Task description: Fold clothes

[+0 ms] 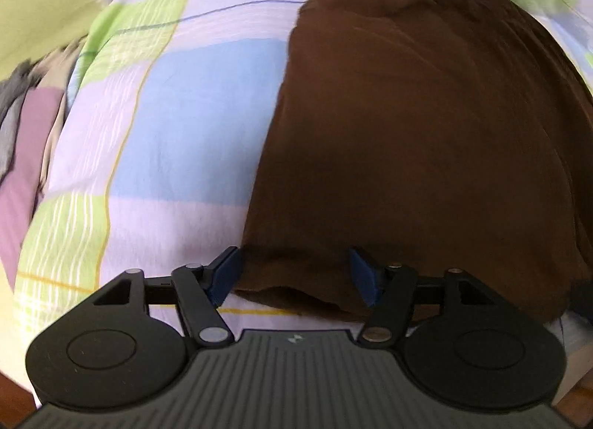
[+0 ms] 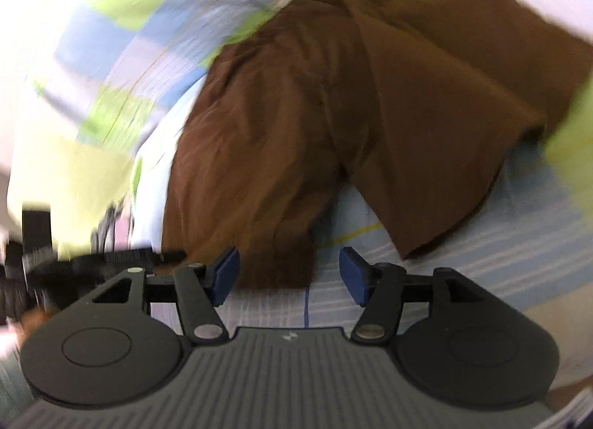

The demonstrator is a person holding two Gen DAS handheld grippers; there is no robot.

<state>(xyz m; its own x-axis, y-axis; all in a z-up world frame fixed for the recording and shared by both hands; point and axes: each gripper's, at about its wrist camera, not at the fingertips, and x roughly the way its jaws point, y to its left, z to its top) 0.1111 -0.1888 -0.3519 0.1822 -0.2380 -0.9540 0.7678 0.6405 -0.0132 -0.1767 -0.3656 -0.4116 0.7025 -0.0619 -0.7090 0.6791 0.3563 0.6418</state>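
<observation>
Brown garment [image 1: 426, 139], one, near hem on checked bedspread [image 1: 166, 139], bare room leftward; left gripper [image 1: 296, 275] astride hem, part-open; right gripper [image 2: 289, 273] part-open, unpinched

The left gripper [image 1: 294, 275] points steeply down, jaws parted; the right gripper [image 2: 289, 275] slants down. Its jaws stand apart too.

Under me spreads a checked cotton bedsheet [image 1: 159, 125] in pale blue, lilac and lime green squares crossed by thin yellow lines. At its left edge I see a heap of mauve and grey fabric [image 1: 22, 139], blurred, with a yellowish wall [image 1: 33, 2] beyond.
</observation>
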